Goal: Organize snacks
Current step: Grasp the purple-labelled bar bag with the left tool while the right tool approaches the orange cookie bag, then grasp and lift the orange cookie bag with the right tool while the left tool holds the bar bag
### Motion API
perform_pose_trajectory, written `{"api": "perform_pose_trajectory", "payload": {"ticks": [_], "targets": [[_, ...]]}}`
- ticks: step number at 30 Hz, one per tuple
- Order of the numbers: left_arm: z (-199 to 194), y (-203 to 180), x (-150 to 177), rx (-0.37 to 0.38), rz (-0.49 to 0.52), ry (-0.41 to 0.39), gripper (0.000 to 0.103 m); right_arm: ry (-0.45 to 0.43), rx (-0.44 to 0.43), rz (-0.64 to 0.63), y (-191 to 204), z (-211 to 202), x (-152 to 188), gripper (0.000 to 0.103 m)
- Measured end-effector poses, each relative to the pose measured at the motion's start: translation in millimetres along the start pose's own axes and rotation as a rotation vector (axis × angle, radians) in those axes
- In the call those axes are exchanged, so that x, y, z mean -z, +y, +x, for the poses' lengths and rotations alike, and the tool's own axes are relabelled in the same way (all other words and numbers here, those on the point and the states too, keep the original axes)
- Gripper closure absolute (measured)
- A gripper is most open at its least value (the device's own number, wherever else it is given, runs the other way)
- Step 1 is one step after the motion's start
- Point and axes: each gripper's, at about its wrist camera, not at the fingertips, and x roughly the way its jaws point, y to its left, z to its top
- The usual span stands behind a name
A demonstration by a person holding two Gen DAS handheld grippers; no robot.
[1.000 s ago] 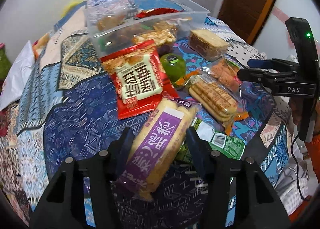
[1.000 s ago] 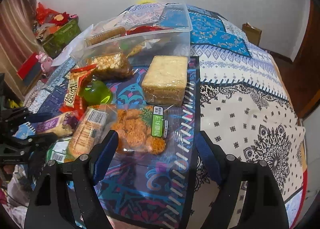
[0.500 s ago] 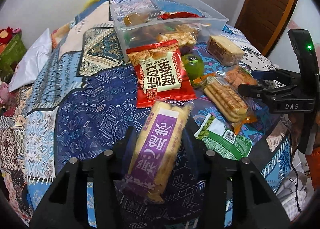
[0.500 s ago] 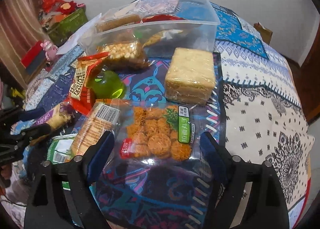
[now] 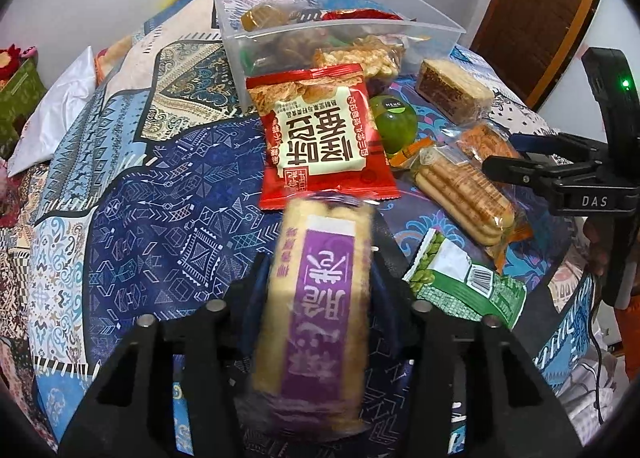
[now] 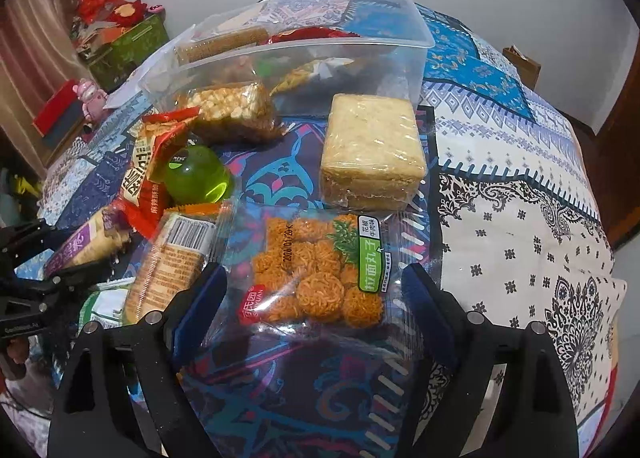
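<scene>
Closing on the purple-labelled snack bar (image 5: 316, 298) near the bed's (image 5: 132, 214) front edge, the left gripper (image 5: 320, 282) has just been tightening and now pinches it; the right gripper (image 6: 312, 294) gapes around the noodle-ball bag (image 6: 316, 274), untouched. Likely next: lift the bar into the clear bin (image 5: 436, 34).

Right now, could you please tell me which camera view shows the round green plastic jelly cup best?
The right wrist view: the round green plastic jelly cup sits large and almost unobstructed. In the left wrist view it is smaller, partly hidden behind the red snack packet.
</scene>
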Motion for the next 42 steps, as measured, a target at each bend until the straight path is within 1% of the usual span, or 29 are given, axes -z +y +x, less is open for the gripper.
{"api": "perform_pose_trajectory", "payload": {"ticks": [3, 5, 8, 11, 13, 16, 18, 20, 23, 27, 30, 32, 36, 38, 40, 42], "targets": [[-4.3, 0.2, 2.3, 0.011, -0.009, -0.006, 0.058, -0.010, -0.007, 0.029, -2.5, -3.7, 4.6, 0.020], [-10.1, -1.3, 5.6, 0.006, -0.002, -0.016, 0.058, -0.011, -0.010, 0.028, -2.3, -6.5, 6.5, 0.030], [-20.2, -3.1, 8.0, 0.007, -0.007, -0.037, 0.058, -0.007, -0.026, 0.018, -1.3, -12.8, 8.6, 0.033], [-31.5, -2.3, 9.3, 0.014, -0.017, -0.063, 0.058, 0.009, -0.019, 0.000, -3.6, -24.2, 10.1, 0.033], [-36.8, -3.9, 9.9, 0.014, -0.012, -0.076, 0.058, 0.013, -0.011, -0.025, -6.0, -31.9, 12.1, 0.031], [-44.3, -6.0, 11.1, 0.010, -0.004, -0.094, 0.058, 0.017, 0.049, -0.082, -9.4, -38.9, 17.0, 0.025], [-48.6, -7.5, 11.8, 0.008, -0.003, -0.107, 0.058, 0.018, 0.084, -0.114, -10.2, -40.7, 20.1, 0.025], [-52.3, -7.3, 12.1, 0.020, -0.012, -0.115, 0.058, 0.026, 0.103, -0.134, -12.9, -39.2, 21.8, 0.025], [-53.6, -8.7, 12.7, 0.021, -0.014, -0.117, 0.058, 0.053, 0.099, -0.150, -12.9, -31.8, 21.0, 0.025], [-52.0, -8.6, 13.6, 0.019, -0.023, -0.108, 0.058, 0.077, 0.102, -0.227, 4.1, -15.1, 15.4, 0.025], [-51.6, -5.6, 13.8, 0.018, -0.038, -0.105, 0.058, 0.062, 0.118, -0.296, 20.3, -11.3, 11.5, 0.025], [-50.9, -2.6, 13.9, 0.021, -0.050, -0.103, 0.058, 0.061, 0.107, -0.333, 27.9, -7.1, 3.1, 0.025], [-49.5, 1.8, 14.1, 0.026, -0.067, -0.099, 0.058, 0.086, 0.084, -0.363, 28.7, 4.6, -14.1, 0.025], [-49.0, 3.1, 13.6, 0.029, -0.073, -0.100, 0.058, 0.112, 0.053, -0.367, 24.8, 13.1, -24.8, 0.024], [-48.4, 4.3, 12.9, 0.029, -0.077, -0.102, 0.058, 0.132, 0.018, -0.366, 20.3, 20.3, -33.7, 0.018], [-46.9, 5.0, 12.2, 0.031, -0.080, -0.102, 0.058, 0.163, -0.033, -0.336, 15.4, 27.4, -38.8, 0.018]]}}
